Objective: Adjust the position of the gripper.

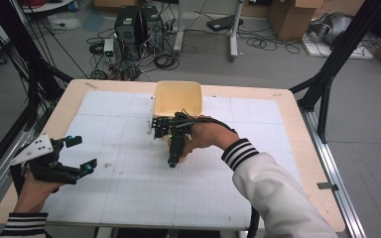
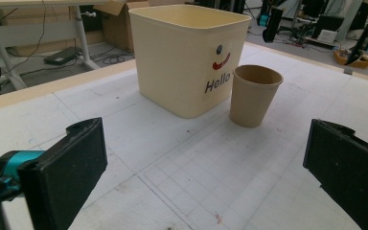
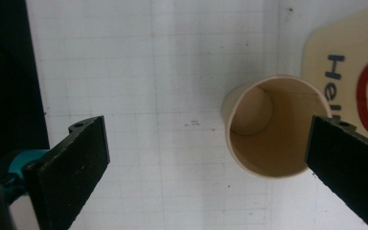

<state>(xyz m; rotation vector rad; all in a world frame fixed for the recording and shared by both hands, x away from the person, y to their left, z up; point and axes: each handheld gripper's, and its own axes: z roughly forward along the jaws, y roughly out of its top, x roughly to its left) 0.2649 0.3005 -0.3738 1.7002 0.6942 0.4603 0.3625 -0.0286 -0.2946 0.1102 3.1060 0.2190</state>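
A cream square bin (image 1: pixel 177 96) with "Hello" and a red smile on its side (image 2: pixel 187 57) stands at the far middle of the table. A brown paper cup (image 2: pixel 254 96) stands upright and empty just beside the bin's printed face. My right gripper (image 1: pixel 168 145) hangs over the cup, pointing down, with its jaws open. From above, the cup's mouth (image 3: pixel 273 127) lies near the right jaw, off centre from my right gripper (image 3: pixel 206 167). At the table's near left, my left gripper (image 1: pixel 83 153) is open and holds nothing. It faces the bin and cup, well short of them (image 2: pixel 206 177).
A white gridded mat (image 1: pixel 129 188) covers the wooden table, bare between the left gripper and the bin. Black frame posts (image 1: pixel 327 84) stand at both sides. On the floor beyond lie computer towers (image 1: pixel 139 27), cables and cardboard boxes (image 1: pixel 290 15).
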